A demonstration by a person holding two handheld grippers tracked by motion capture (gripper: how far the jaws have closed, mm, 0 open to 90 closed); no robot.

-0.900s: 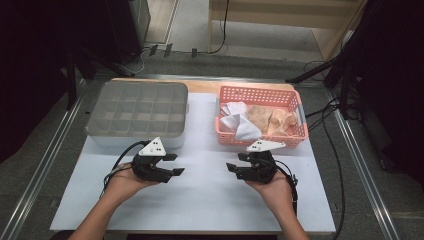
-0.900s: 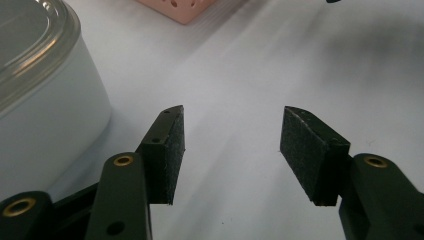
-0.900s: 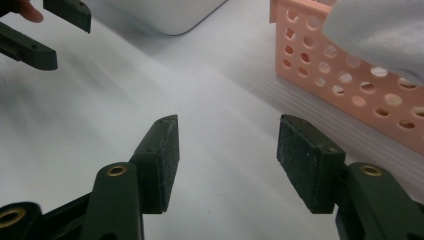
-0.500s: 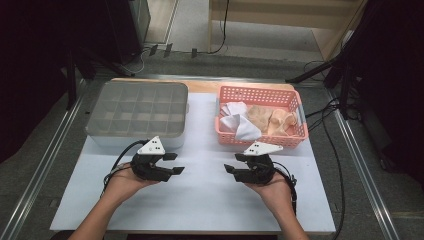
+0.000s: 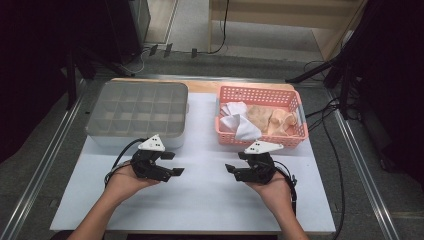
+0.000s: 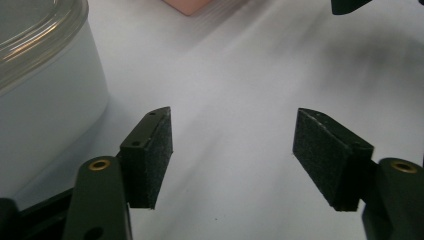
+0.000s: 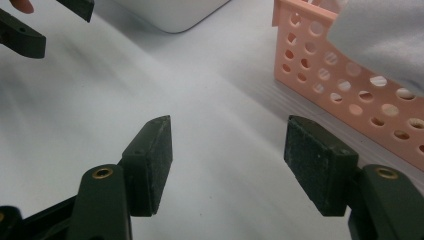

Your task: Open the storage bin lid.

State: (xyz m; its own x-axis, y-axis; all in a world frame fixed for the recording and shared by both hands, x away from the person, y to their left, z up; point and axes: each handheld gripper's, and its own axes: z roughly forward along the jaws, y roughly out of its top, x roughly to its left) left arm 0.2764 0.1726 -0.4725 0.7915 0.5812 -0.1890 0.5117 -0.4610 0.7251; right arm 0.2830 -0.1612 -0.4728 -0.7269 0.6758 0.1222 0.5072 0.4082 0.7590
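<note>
Both grippers, left gripper [image 5: 172,164] and right gripper [image 5: 234,171], rest on the white table [image 5: 200,200] with jaws spread wide and nothing between them. It looks like the starting step; next the right one probably must reach the socks [image 5: 270,119] in the pink basket [image 5: 260,93].

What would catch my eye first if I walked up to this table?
Probably the pink perforated plastic basket at the table's far right, heaped with white and peach-coloured cloths. Opposite it, at the far left, sits a clear plastic box divided into square compartments. Nearer the front, two hands each hold a black gripper, the left gripper and the right gripper facing each other over the white table top, jaws open and empty.
</note>
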